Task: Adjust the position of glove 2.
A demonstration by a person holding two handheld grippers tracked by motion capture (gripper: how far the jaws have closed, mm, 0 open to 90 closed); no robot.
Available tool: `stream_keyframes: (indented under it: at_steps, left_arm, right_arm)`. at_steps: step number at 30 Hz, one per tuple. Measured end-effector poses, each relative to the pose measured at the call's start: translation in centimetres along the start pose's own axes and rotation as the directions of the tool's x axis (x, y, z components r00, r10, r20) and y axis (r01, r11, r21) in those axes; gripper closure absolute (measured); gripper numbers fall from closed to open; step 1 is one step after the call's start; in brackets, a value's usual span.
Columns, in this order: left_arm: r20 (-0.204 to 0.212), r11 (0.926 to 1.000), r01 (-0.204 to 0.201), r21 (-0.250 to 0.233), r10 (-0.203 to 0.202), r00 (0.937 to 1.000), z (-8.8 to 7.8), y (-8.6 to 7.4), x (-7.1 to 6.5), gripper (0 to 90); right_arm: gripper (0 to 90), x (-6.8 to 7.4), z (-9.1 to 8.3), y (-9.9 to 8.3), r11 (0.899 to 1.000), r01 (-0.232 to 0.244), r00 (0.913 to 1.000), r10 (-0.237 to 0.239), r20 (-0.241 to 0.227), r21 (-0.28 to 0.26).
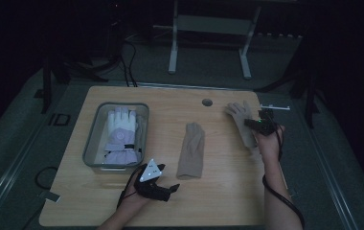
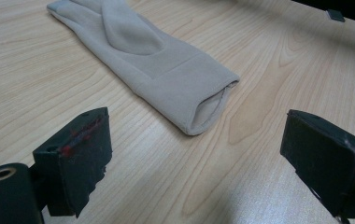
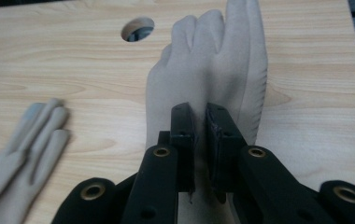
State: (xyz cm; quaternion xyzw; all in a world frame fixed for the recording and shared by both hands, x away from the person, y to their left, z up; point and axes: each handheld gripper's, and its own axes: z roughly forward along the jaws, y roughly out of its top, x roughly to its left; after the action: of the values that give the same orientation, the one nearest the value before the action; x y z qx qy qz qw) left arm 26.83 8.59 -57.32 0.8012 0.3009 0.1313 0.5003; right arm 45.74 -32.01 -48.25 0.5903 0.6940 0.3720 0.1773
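Nearest, at about 6 o'clock on the table (image 1: 218,201), the left gripper (image 1: 163,189) sits low by the near edge, held in the person's left hand (image 1: 132,199), with a grey three-cornered plate (image 1: 151,171) on top. Its jaws stand wide apart with nothing between them; in the left gripper view they frame bare wood, and the open cuff of the middle glove (image 2: 166,70) lies just beyond them, not touching. That beige glove (image 1: 192,151) lies flat near the table's centre, cuff toward the near edge and fingers pointing to 12 o'clock. At about 9 o'clock stands a clear bin (image 1: 93,139) holding a white and lilac glove (image 1: 120,136), fingers also toward 12. Toward 2 o'clock, the right hand (image 1: 268,143) holds the right gripper (image 1: 259,124) over a second beige glove (image 1: 241,120), which lies near the table's far right corner with its fingers toward 11 o'clock. In the right gripper view the jaws are clamped together on a fold of this glove's (image 3: 213,79) fabric near the back of the hand, the pads pressed on the cloth with only a thin pinch between them; the glove's fingers stretch away past the jaws. Whether the cloth is raised off the wood I cannot tell. Farther still, at about 12 o'clock, a round hole (image 1: 207,102) is cut into the tabletop, just left of that glove's fingertips. Beyond the far edge, a white frame (image 1: 209,43) stands on the dark floor.
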Motion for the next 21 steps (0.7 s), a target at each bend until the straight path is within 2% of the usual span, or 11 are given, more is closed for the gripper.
stream_keyframes:
  at_steps: [4,6,8,13,17,21]
  left_arm:
    - [-0.001,1.0000,-0.001,0.003,0.001,1.0000,0.0,0.0,0.0,9.3]
    - [-0.001,1.0000,0.002,0.000,-0.002,1.0000,0.0,0.0,0.0,9.3]
    - [-0.001,1.0000,0.002,-0.002,-0.002,1.0000,0.0,0.0,0.0,9.3]
    - [-0.003,1.0000,-0.009,0.000,0.009,1.0000,0.0,0.0,-0.1,9.3]
    - [-0.006,0.9999,-0.012,0.000,0.012,0.9999,0.0,0.0,-0.1,9.4]
    - [-0.006,0.9999,-0.010,0.000,0.010,0.9999,0.0,0.0,-0.1,9.4]
  right_arm:
    - [82.4,0.5,-1.4,-0.7,1.000,-0.005,0.9999,0.005,0.017,-0.020]
    - [82.4,0.7,-2.1,-1.3,0.999,-0.027,0.9995,0.028,0.016,-0.032]
    - [82.4,1.0,-2.6,-2.0,0.999,-0.014,0.9995,0.015,0.028,-0.030]
    - [82.4,1.9,-4.1,-4.0,0.997,-0.048,0.9983,0.050,0.029,-0.062]
    - [82.3,2.5,-5.6,-4.9,0.997,-0.034,0.9988,0.036,0.032,-0.073]
    - [82.3,2.5,-6.7,-5.1,0.995,-0.036,0.9989,0.039,0.027,-0.088]
